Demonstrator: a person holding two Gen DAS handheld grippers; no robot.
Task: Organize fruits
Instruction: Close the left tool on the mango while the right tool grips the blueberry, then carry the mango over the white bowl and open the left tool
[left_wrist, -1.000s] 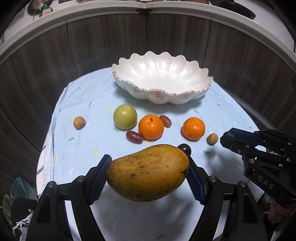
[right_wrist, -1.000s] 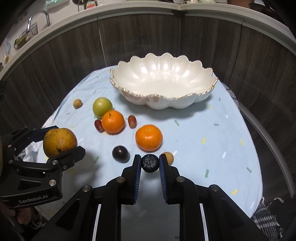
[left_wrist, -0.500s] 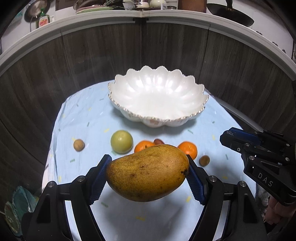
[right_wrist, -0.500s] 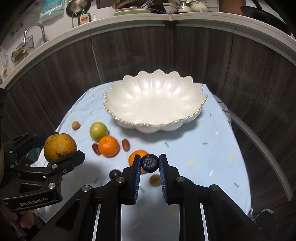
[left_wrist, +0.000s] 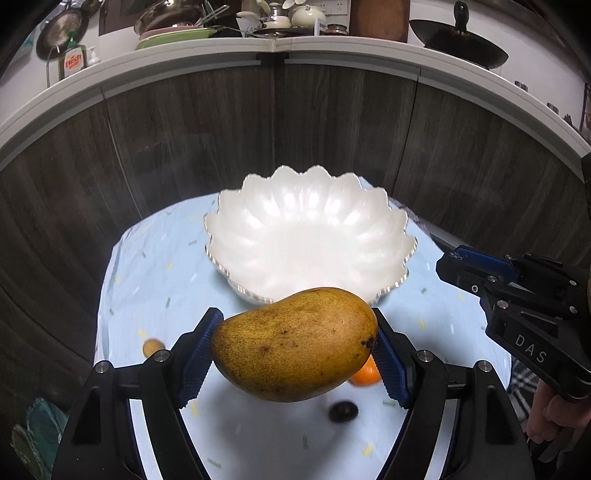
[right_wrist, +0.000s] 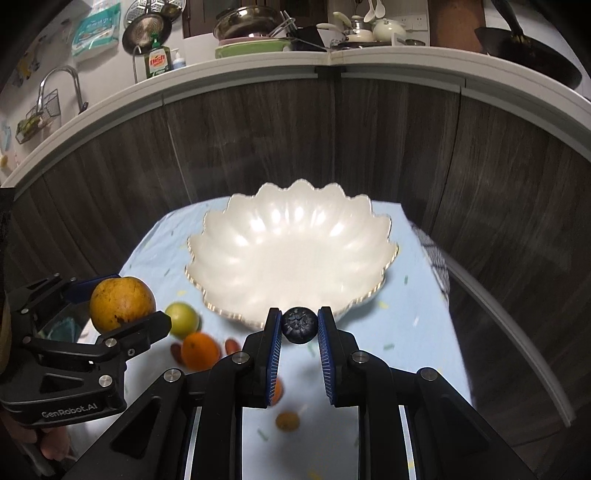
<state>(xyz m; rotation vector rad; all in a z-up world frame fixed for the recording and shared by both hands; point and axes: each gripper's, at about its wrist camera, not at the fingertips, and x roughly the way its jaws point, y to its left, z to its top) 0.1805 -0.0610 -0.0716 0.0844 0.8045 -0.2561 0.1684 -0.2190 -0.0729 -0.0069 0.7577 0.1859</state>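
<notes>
Left tongs (left_wrist: 295, 343): clamped across the mango (left_wrist: 295, 343), carried clear of the cloth, just short of the bowl's near rim.
Right tongs (right_wrist: 299, 325): pinched on a blueberry (right_wrist: 299, 325), also short of the rim.
Bowl (left_wrist: 258, 236): white, scalloped, nothing in it.
Cloth (right_wrist: 406, 332): oranges, a green fruit and small dark fruits remain, near the bowl.
Doing it well: clear the scalloped rim, lower the mango deep inside before letting go; place the berry beside it, not beneath.
Change: both tongs have risen and closed on the bowl.
</notes>
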